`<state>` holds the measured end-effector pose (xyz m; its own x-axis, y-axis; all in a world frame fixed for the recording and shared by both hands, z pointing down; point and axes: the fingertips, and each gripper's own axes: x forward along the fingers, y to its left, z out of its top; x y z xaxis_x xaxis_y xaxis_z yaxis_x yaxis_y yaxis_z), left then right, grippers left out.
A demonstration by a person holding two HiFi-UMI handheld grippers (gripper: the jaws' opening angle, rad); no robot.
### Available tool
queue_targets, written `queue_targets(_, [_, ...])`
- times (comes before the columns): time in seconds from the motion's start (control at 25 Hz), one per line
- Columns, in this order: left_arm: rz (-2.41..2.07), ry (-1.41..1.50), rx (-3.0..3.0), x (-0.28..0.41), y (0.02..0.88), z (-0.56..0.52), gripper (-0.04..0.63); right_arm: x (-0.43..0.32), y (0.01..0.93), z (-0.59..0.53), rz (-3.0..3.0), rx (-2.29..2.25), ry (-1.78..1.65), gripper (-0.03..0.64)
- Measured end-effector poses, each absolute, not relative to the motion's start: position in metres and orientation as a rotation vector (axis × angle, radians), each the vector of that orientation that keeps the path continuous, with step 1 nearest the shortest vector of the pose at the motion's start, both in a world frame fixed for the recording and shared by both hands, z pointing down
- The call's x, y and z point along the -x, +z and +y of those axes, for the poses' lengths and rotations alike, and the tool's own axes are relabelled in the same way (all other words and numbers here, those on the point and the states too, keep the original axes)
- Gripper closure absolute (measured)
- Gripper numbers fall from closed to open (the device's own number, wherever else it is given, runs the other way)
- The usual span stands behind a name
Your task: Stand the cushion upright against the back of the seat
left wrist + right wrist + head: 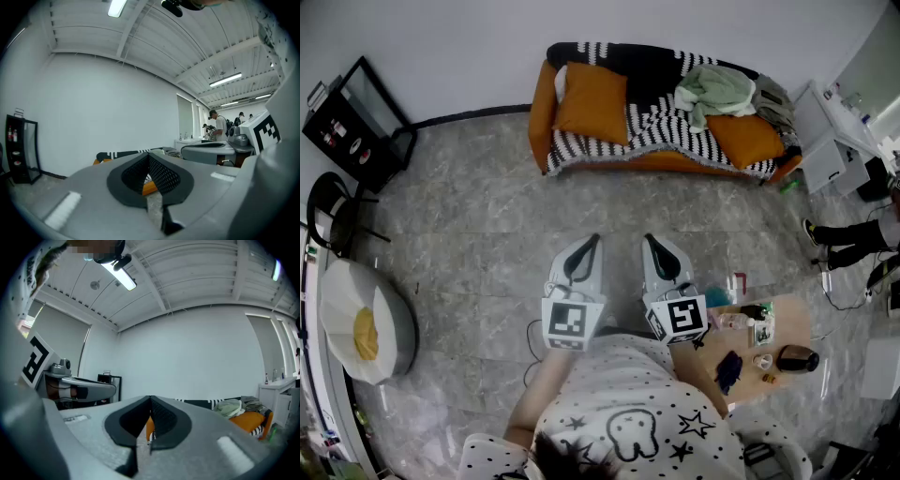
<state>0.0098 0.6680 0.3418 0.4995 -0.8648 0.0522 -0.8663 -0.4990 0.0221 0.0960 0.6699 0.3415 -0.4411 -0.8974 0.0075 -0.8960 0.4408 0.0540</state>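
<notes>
An orange sofa [542, 117] draped with a black-and-white striped blanket stands against the far wall. One orange cushion [591, 101] leans at its left end. A second orange cushion [745, 139] lies flat at the right end, with a pale green cloth [712, 92] beside it. My left gripper [593, 241] and right gripper [649, 240] are side by side over the floor, well short of the sofa and pointing at it. Both are shut and hold nothing. The left gripper [149, 155] and right gripper [150, 400] show tips that meet, with the sofa [248, 420] far beyond them.
A black shelf unit [356, 122] stands at the far left. A white round seat [366, 323] with a yellow item is at the left. A small wooden table [792, 323] with bottles is at my right. White cabinets [830, 155] and a person's legs [848, 239] are at the right.
</notes>
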Motion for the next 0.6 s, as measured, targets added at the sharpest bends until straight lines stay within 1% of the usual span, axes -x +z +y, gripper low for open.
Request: queue_targets(0.6, [-1.626, 0.046, -2.712, -0.021, 0.325, 0.647, 0.611, -0.107, 0.339, 0.651, -2.651, -1.611, -0.099, 0.621])
